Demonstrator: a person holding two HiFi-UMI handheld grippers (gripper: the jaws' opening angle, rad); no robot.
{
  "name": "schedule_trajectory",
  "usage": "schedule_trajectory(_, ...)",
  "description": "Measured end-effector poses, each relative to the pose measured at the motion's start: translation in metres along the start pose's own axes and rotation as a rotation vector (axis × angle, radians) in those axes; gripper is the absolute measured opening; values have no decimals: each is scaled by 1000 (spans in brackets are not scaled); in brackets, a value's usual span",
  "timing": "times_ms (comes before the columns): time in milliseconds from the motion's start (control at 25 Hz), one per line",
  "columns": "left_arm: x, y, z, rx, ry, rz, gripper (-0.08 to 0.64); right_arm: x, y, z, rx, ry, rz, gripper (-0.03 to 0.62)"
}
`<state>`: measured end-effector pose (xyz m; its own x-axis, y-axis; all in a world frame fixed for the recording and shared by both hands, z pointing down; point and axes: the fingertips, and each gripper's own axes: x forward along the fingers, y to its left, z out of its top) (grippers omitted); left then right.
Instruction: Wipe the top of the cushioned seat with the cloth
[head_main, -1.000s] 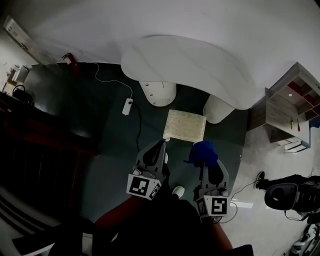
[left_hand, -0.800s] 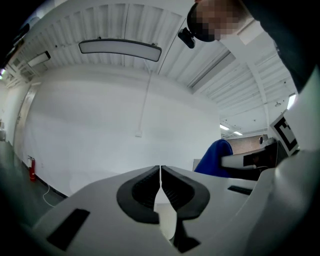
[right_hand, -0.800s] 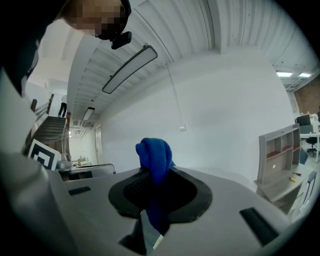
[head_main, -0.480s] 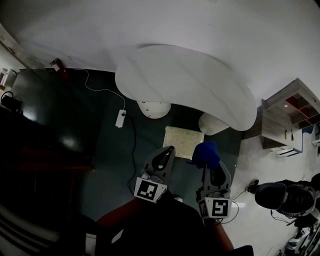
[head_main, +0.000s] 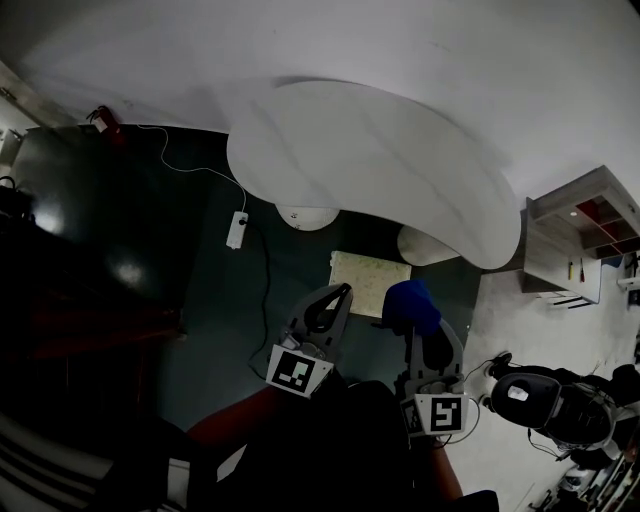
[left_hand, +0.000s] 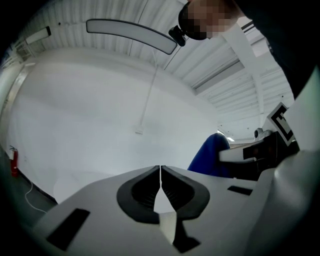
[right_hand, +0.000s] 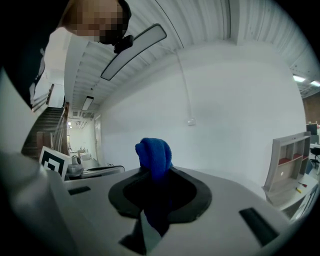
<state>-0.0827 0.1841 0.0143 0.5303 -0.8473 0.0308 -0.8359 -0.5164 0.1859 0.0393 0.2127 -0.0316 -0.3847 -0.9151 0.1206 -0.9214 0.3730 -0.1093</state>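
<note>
In the head view the pale cushioned seat (head_main: 368, 271) stands on the dark floor, partly under the white table. My right gripper (head_main: 414, 322) is shut on a bunched blue cloth (head_main: 409, 304), held up just right of the seat's near corner. In the right gripper view the blue cloth (right_hand: 154, 156) sticks up out of the jaws against a white wall. My left gripper (head_main: 341, 292) is shut with nothing in it, its tips near the seat's near left edge. In the left gripper view the left gripper (left_hand: 160, 172) points up at the wall, the blue cloth (left_hand: 212, 155) at right.
A large white rounded table (head_main: 370, 170) on two white pedestals (head_main: 307, 215) overhangs the seat. A white power strip (head_main: 236, 229) with its cable lies on the floor at left. A wooden shelf unit (head_main: 580, 240) stands at right, a dark helmet-like object (head_main: 525, 395) below it.
The head view has tilted, so the table and seat sit a little lower in frame and closer to both grippers. Both grippers stay shut, the cloth still in the right one.
</note>
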Motion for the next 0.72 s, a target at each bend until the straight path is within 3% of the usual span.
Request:
schedule_trajectory(280, 2, 18, -10, -51, 21, 34, 20, 16, -5, -18, 4, 85, -10, 92)
schedule_trajectory(480, 5, 45, -17, -50, 39, 127, 20, 42, -11, -22, -12, 85, 44, 92)
schedule_trajectory(720, 19, 59, -34, -33, 75, 210, 20, 77, -29, -62, -47, 163, 122, 92)
